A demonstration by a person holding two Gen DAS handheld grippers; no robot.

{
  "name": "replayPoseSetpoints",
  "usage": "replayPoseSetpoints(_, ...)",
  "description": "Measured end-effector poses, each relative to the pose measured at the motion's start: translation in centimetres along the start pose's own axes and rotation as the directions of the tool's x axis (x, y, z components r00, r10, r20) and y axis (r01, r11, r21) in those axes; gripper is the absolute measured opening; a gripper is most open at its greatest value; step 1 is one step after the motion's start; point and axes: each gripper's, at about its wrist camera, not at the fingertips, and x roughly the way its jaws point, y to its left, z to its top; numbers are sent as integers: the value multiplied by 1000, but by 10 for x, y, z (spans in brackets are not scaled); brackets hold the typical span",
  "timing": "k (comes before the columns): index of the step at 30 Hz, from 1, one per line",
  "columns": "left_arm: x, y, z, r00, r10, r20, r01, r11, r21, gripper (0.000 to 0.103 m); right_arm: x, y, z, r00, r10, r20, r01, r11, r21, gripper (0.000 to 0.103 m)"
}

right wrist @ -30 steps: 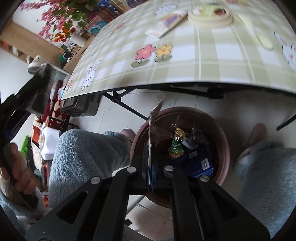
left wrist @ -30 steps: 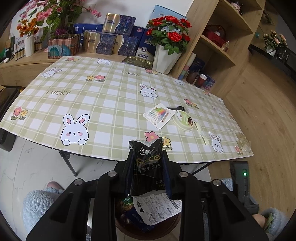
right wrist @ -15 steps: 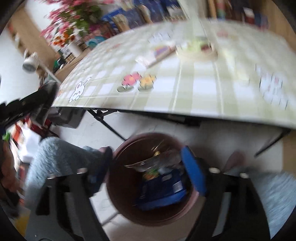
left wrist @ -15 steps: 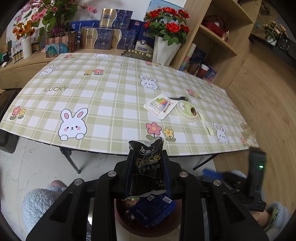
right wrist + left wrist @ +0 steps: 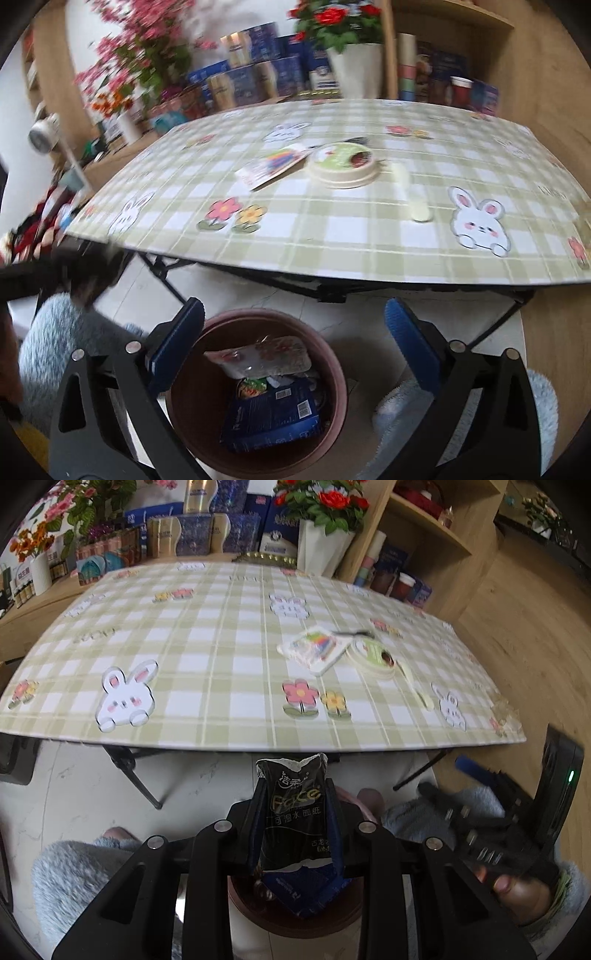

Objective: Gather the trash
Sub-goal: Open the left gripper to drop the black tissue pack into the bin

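My left gripper (image 5: pixel 293 805) is shut on a black tissue packet (image 5: pixel 295 812), held upright just above the brown bin (image 5: pixel 255 915) on the floor. My right gripper (image 5: pixel 293 317) hangs over the same bin (image 5: pixel 334 373), its jaws opening, with nothing between its blue pads (image 5: pixel 406 332). Inside the bin lie a clear flowered wrapper (image 5: pixel 266 358) and a blue packet (image 5: pixel 273 417). On the checked table (image 5: pixel 332 236) rest a colourful card wrapper (image 5: pixel 273 166), a round lid (image 5: pixel 341 164), a pale spoon (image 5: pixel 410 192) and a black fork (image 5: pixel 354 633).
The table's front edge overhangs the bin. A person's fluffy blue slippers (image 5: pixel 62 332) stand on both sides of it. A crumpled clear wrapper (image 5: pixel 506 709) sits at the table's right corner. Flower pots, boxes and shelves line the far side.
My right gripper has opened wide, and the clear wrapper it held now lies in the bin; its view has tilted up toward the table. The left gripper sank slightly with the packet.
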Motion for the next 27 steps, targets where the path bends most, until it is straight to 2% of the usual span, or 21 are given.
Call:
replayPoseSetpoints(7,28,-8,-23,993,-35,-116,35,999,-6,29,-3,-15,-3,1000,-23,20,21,997,78,97)
replayPoseSetpoints(12,36,-15,-26,989,-42,-145,44,999,15,32,-6,-20,-4,999,-15,31,12,995,100,97)
replayPoseSetpoints(15,39,-20,-27,988,-45,-149,50,998,30,41,-7,-25,-5,999,-11,39,6,992,125,97)
replayPoseSetpoints(17,39,-22,-26,988,-48,-148,54,998,34,55,-7,-29,-5,999,-4,40,-2,990,144,97)
replayPoseSetpoints(19,39,-24,-26,990,-36,-138,42,998,39,62,-7,-31,-5,999,15,43,-22,987,158,97)
replayPoseSetpoints(24,38,-19,-23,993,-11,-119,13,1000,21,69,-7,-34,-5,997,45,57,-54,983,177,97)
replayPoseSetpoints(27,34,-12,-19,997,22,-77,-22,1000,-1,75,-6,-33,-6,997,46,60,-56,983,177,97)
